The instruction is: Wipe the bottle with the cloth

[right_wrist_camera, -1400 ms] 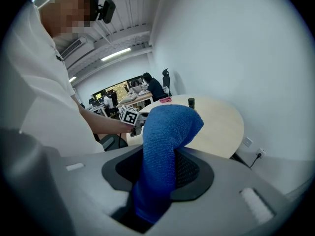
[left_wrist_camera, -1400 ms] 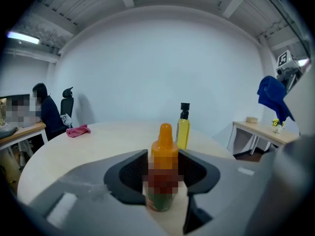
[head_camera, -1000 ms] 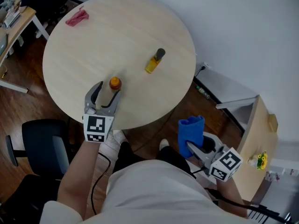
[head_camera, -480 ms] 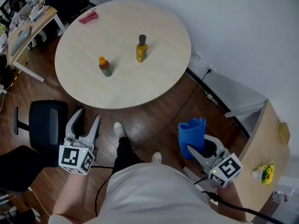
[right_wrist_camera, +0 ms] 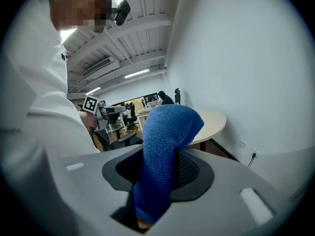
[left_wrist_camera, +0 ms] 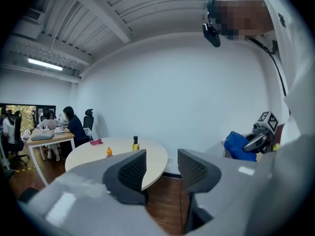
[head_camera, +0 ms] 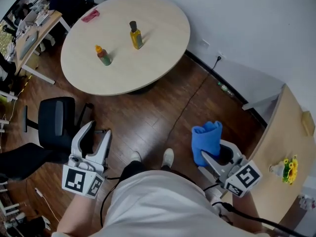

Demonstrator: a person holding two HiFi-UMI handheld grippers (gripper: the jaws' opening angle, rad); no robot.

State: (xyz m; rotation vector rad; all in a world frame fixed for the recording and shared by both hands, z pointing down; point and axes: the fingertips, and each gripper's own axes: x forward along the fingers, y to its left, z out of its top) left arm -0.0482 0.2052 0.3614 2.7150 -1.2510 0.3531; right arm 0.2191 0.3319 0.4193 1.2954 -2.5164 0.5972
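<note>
Two bottles stand upright on the round table: an orange-capped bottle and a yellow bottle with a black cap. Both are far from my grippers. My left gripper hangs over the wooden floor beside my body. Its jaws are closing and nothing is between them; in the left gripper view the left gripper frames only the distant table. My right gripper is shut on a blue cloth, which sticks up out of the jaws. That blue cloth fills the right gripper view.
A pink cloth lies at the table's far edge. A black office chair stands at my left, a wooden counter at my right. A desk with seated people is beyond the table. A cable runs across the floor.
I have stepped back from the table. My left gripper left the orange-capped bottle, dropped to my side and its jaws narrowed. The right gripper still holds the cloth.
</note>
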